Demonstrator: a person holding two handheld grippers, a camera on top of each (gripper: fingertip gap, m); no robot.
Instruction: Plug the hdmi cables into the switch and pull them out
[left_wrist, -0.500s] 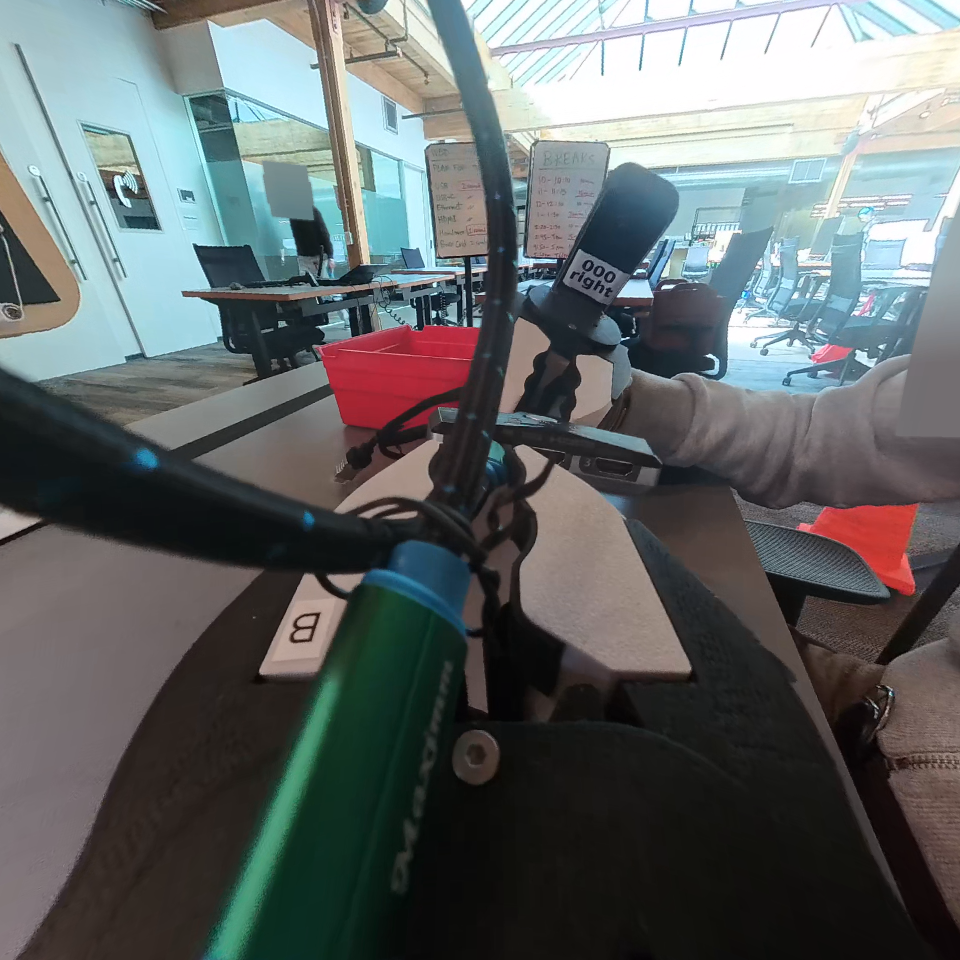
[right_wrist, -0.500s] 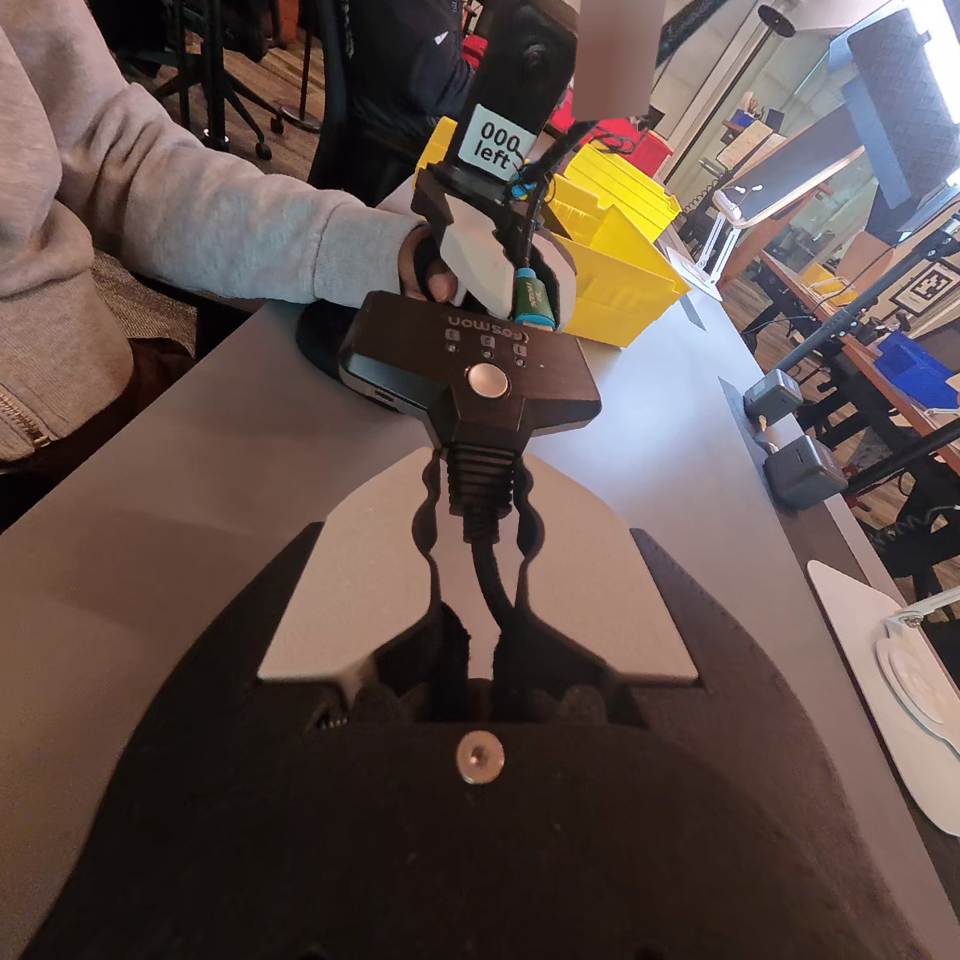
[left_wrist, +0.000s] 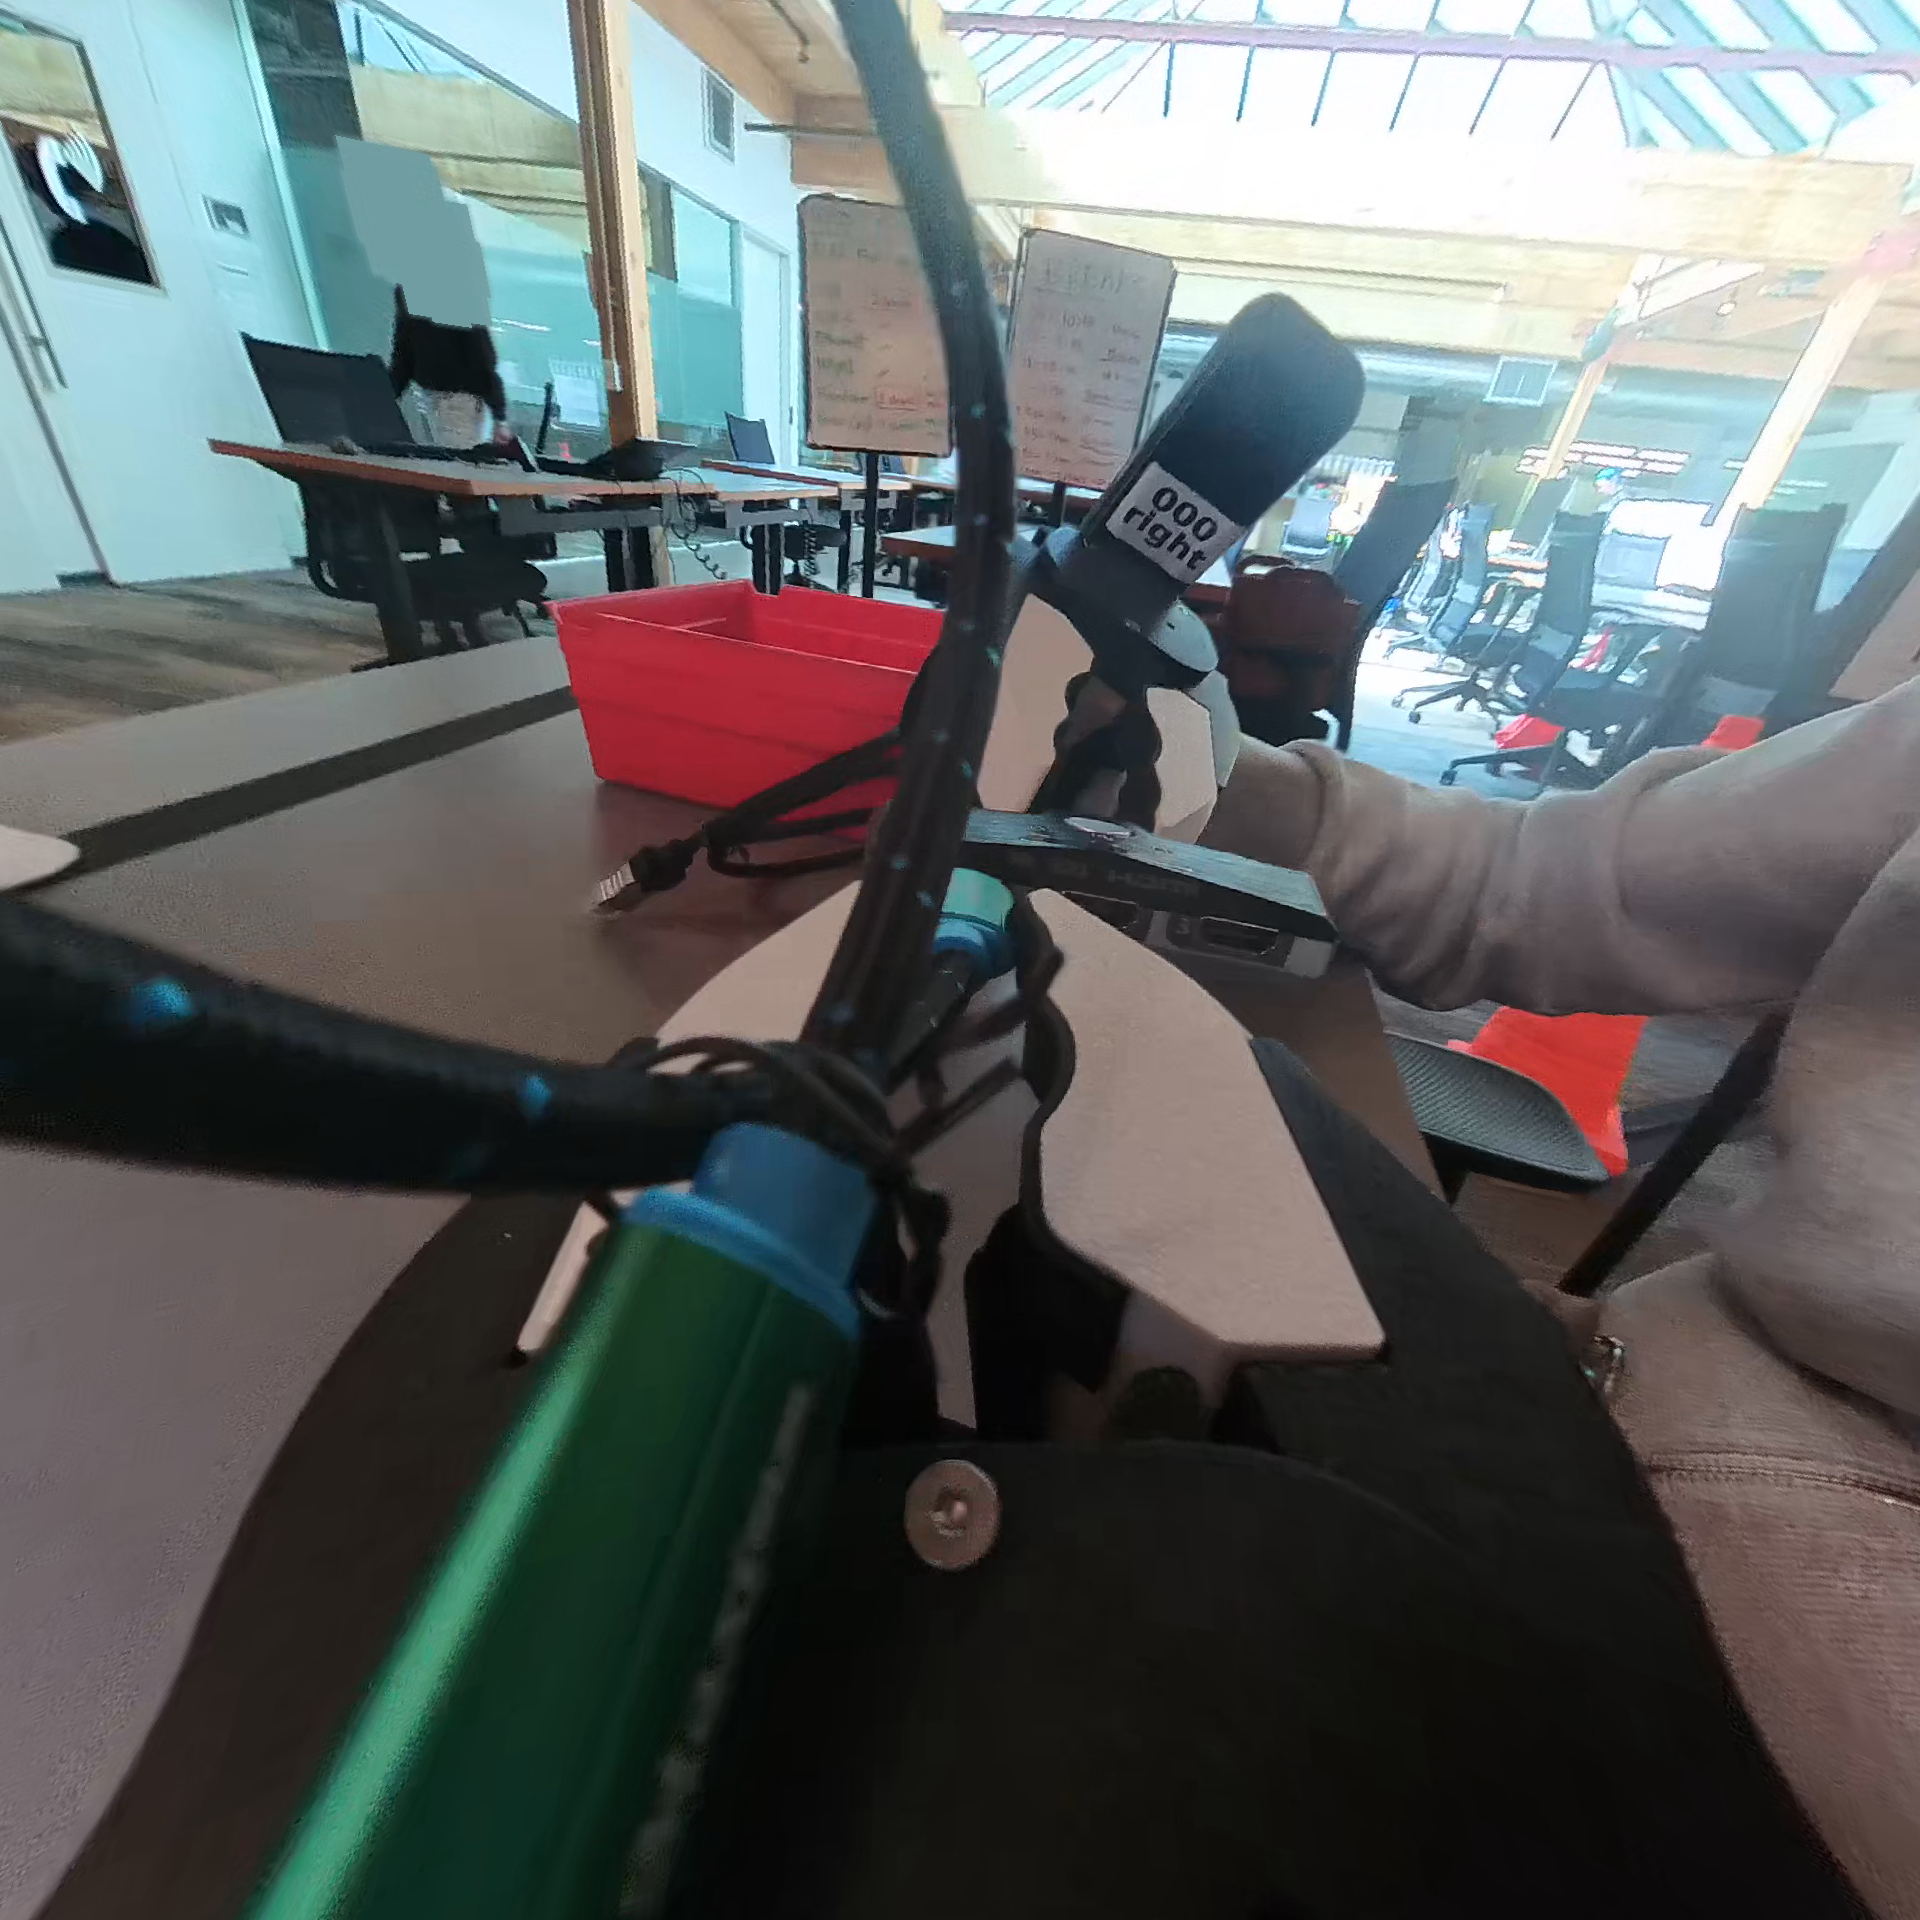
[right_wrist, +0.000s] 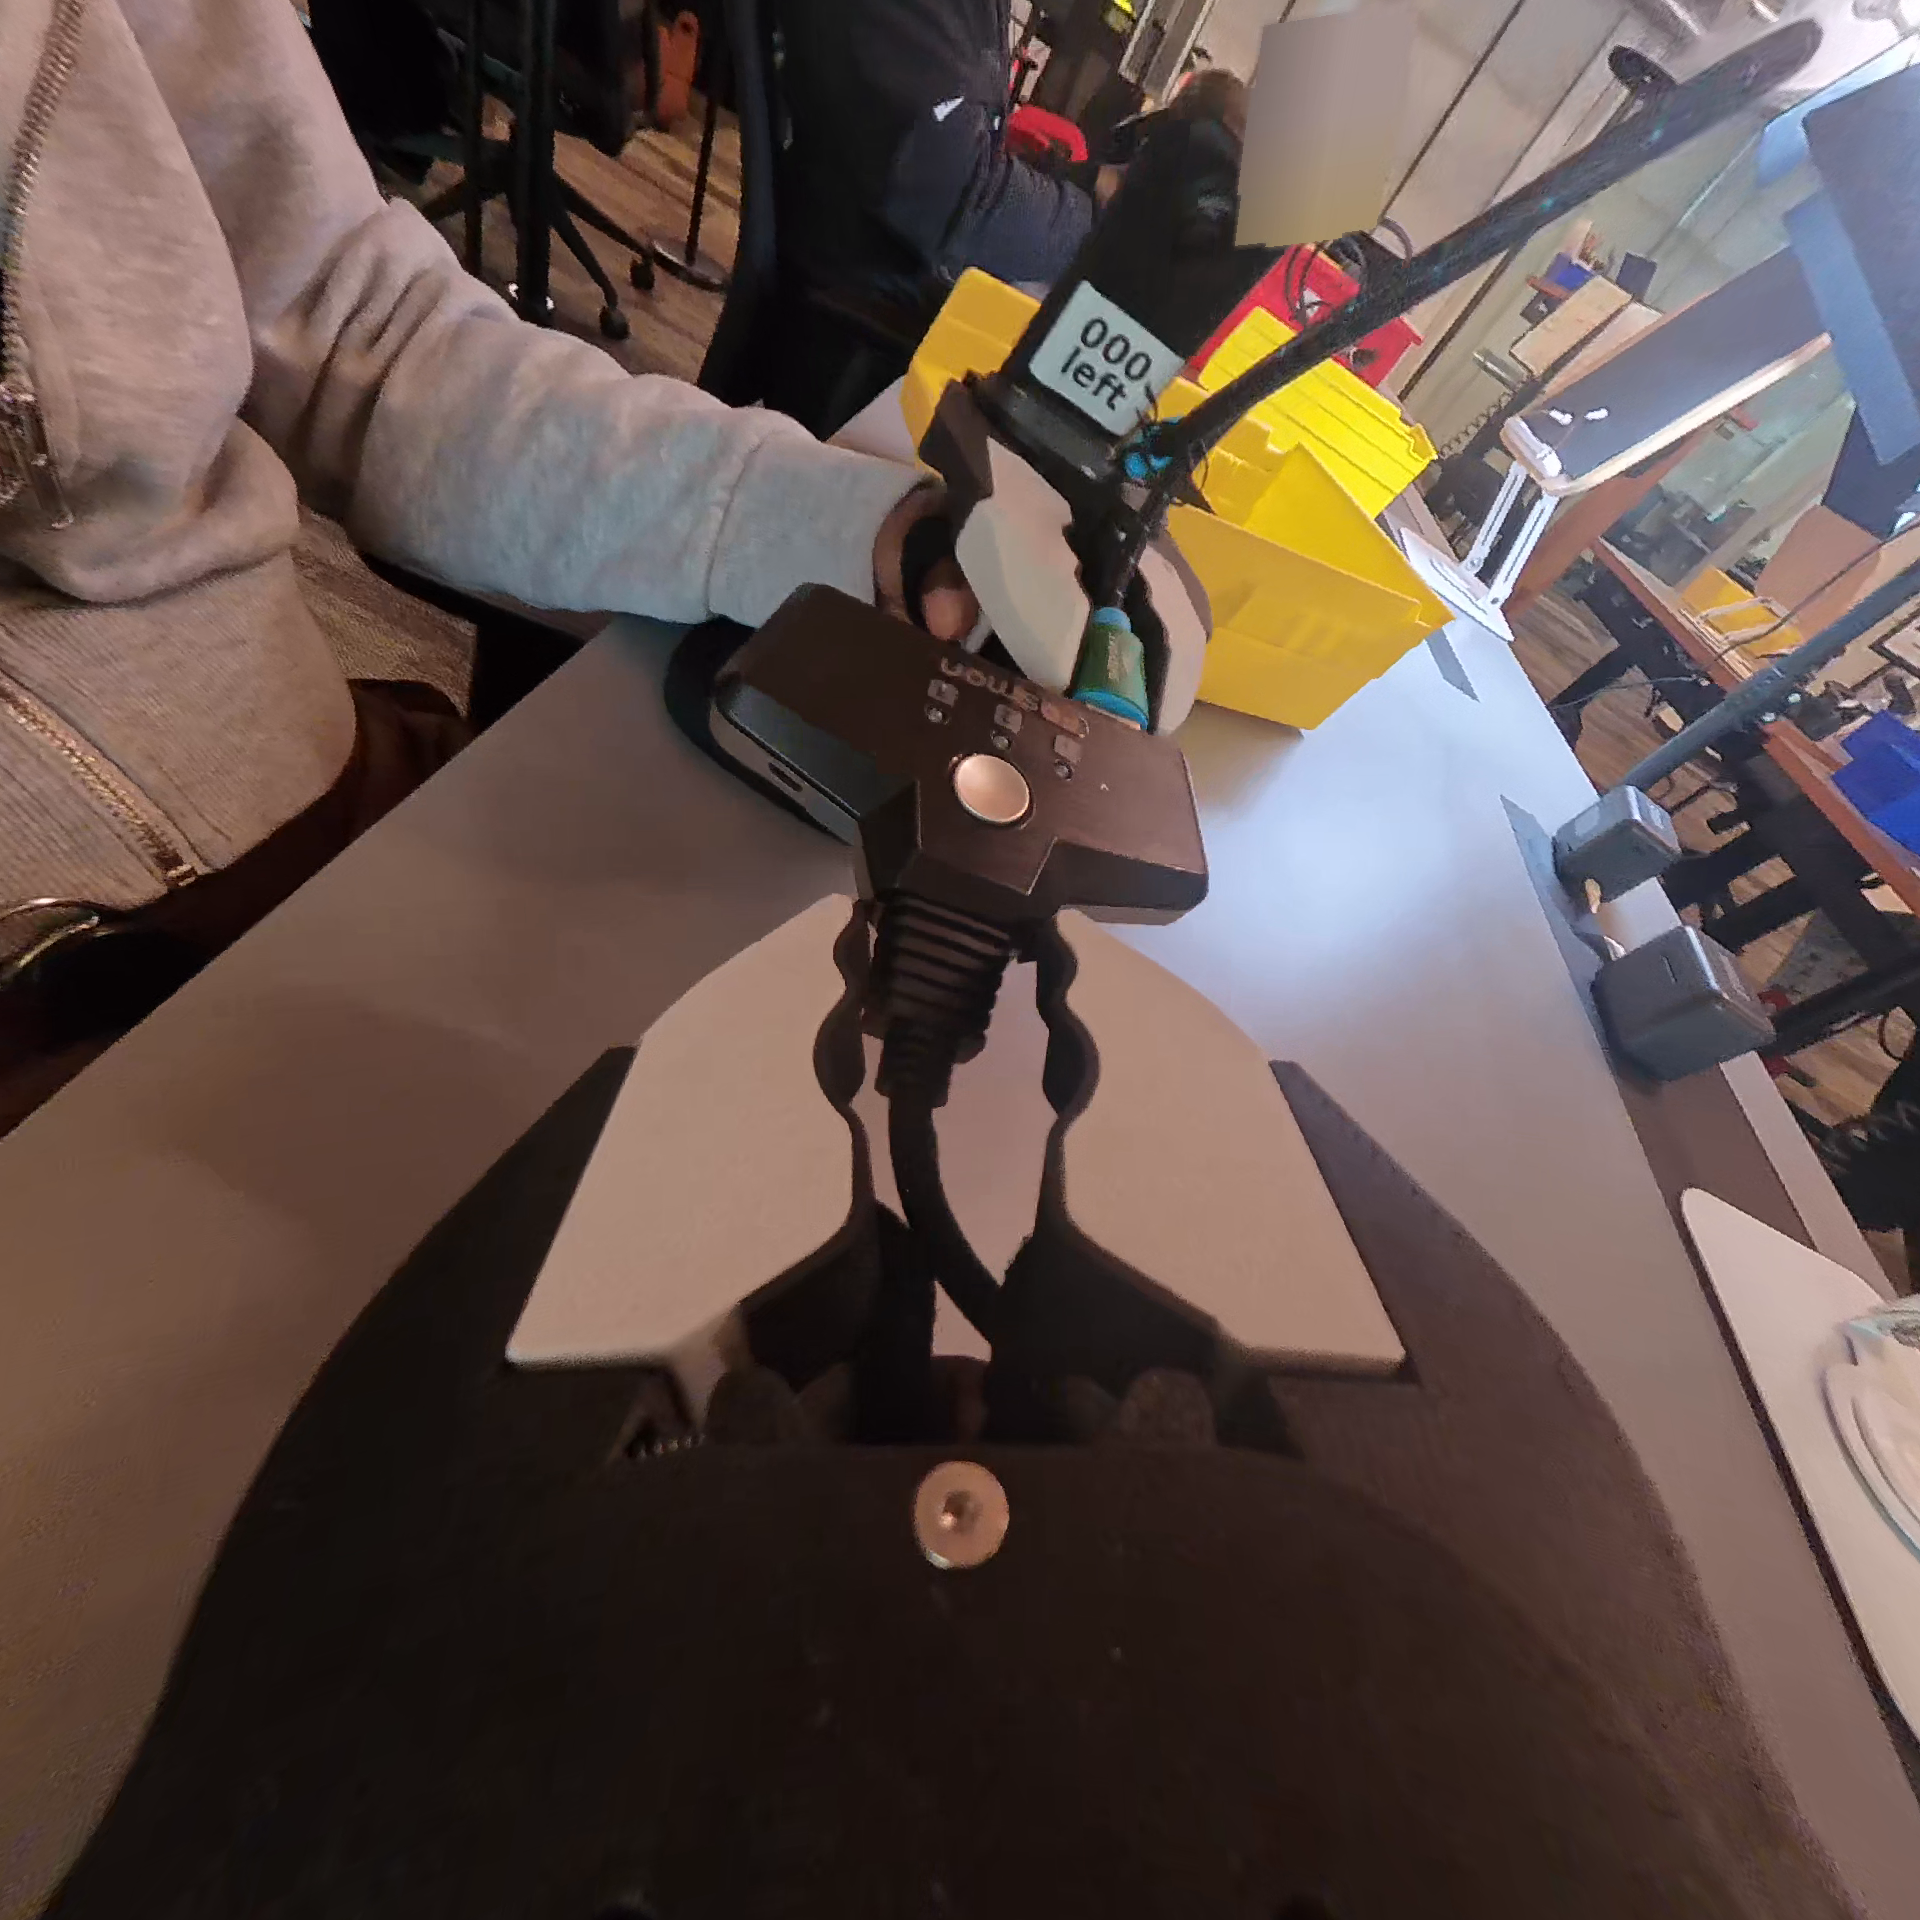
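the right tool (right_wrist: 951, 997) keeps its clamp on the switch (right_wrist: 977, 769) by its cable collar, now lifted and tilted. the left tool (right_wrist: 1107, 634), still pinching the green hdmi plug (right_wrist: 1112, 675), has brought it to the port edge, so insertion looks close.

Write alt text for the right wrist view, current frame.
The right tool grips the ribbed cable neck of a black HDMI switch above a grey table. Opposite, the left tool holds a green HDMI plug at the switch's far edge, yellow bins behind.

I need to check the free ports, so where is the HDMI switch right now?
In the right wrist view the HDMI switch is centre frame above the table, its cable collar held in the right claw, yellow bins behind.
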